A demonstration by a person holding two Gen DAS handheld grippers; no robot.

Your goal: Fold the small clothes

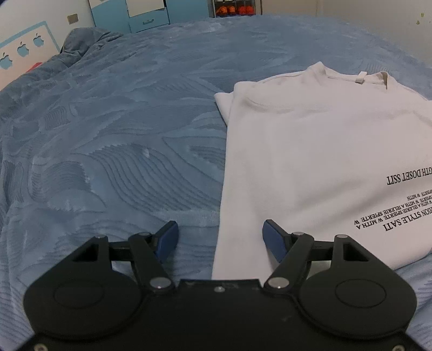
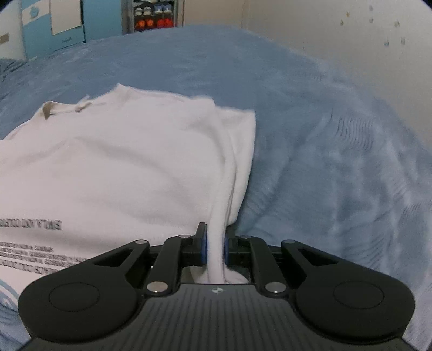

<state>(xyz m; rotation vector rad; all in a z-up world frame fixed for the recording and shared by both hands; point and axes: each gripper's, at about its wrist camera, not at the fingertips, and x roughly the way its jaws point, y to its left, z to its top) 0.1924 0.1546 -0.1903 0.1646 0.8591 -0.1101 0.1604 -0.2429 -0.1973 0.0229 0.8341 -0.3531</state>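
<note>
Blue plush embossed bedspread (image 1: 113,151) covers the whole working surface. Nearest, the left gripper (image 1: 220,237) hangs with its blue-padded jaws wide apart over the near left edge of a white cotton T-shirt with black printed lettering (image 1: 310,151), holding nothing. The right gripper (image 2: 215,244) has its jaws clamped on a bunched fold of the shirt's right edge (image 2: 224,189). Farther off, the collar lies toward the far side, before blue cabinets (image 1: 145,13) and a shelf of shoes (image 2: 154,17).
</note>
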